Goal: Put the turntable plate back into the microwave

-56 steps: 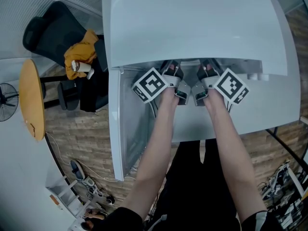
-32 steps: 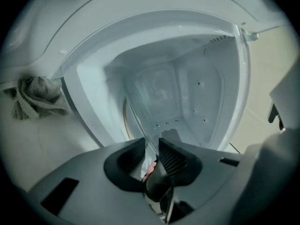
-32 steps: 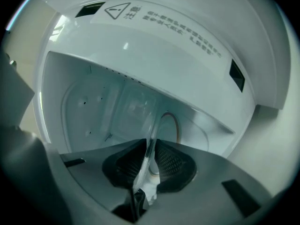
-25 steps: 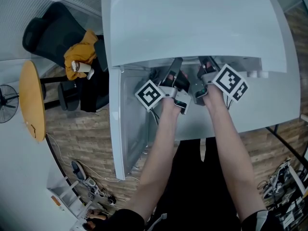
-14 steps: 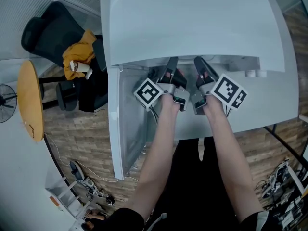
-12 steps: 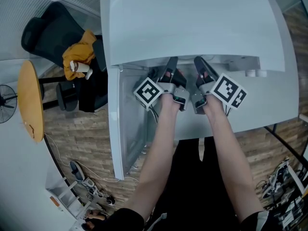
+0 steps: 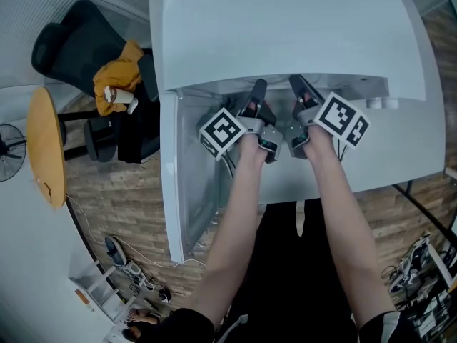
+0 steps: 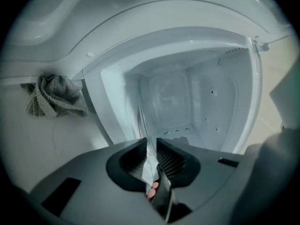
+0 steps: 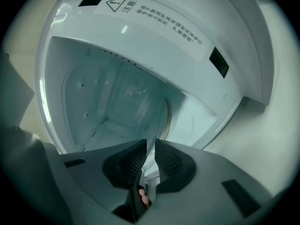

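The white microwave [image 7: 285, 27] stands with its door [image 7: 171, 184] swung open to the left. A clear glass turntable plate [image 8: 143, 121] is held on edge at the mouth of the empty cavity [image 8: 187, 102]. My left gripper [image 8: 151, 140] grips the plate's rim, its jaws opening slightly with the glass still between the pads. My right gripper [image 9: 151, 141] holds the same plate [image 9: 161, 121] from the other side, its jaws closing on the glass. In the head view both grippers, left [image 7: 255, 95] and right [image 7: 300, 91], sit side by side under the microwave's front edge, where the plate is hard to make out.
A crumpled grey cloth [image 8: 54, 95] lies left of the microwave. The white table [image 7: 400, 148] carries the microwave. On the floor to the left are a dark chair with a yellow garment [image 7: 118, 77], a round wooden table [image 7: 46, 148] and a fan [image 7: 7, 148].
Both grippers stay at the microwave's opening. The left gripper has rolled a little and its marker cube sits slightly higher in the picture. The right gripper's fingers show more from under the front edge.
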A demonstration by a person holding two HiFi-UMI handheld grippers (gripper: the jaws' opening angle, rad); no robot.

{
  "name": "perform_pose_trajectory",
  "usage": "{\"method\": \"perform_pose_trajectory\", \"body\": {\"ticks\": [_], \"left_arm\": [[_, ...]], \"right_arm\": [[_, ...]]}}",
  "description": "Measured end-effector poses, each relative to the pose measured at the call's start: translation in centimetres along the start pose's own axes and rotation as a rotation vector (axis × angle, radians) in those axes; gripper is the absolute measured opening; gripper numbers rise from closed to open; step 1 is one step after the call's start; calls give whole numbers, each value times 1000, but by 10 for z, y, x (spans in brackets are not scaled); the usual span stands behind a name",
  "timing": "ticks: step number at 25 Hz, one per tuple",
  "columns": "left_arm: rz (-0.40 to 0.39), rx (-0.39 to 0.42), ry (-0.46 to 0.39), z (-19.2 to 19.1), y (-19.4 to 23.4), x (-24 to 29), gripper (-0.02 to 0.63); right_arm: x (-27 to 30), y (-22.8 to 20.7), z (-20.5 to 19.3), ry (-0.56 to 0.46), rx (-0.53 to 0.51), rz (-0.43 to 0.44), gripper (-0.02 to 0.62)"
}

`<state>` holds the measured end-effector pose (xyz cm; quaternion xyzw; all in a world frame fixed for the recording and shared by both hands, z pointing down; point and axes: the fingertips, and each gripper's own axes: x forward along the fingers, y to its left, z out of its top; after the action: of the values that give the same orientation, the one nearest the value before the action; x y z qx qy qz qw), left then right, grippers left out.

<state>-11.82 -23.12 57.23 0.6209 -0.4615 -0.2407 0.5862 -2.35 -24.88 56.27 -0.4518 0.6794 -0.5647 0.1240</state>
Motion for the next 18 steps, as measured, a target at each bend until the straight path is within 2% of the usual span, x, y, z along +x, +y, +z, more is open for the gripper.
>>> {"method": "perform_pose_trajectory", "body": {"ticks": [18], "left_arm": [[-8,-34,23,-7,1,-4,66]], "right_arm": [[-6,0,-15,33,-25,-8,39]]}}
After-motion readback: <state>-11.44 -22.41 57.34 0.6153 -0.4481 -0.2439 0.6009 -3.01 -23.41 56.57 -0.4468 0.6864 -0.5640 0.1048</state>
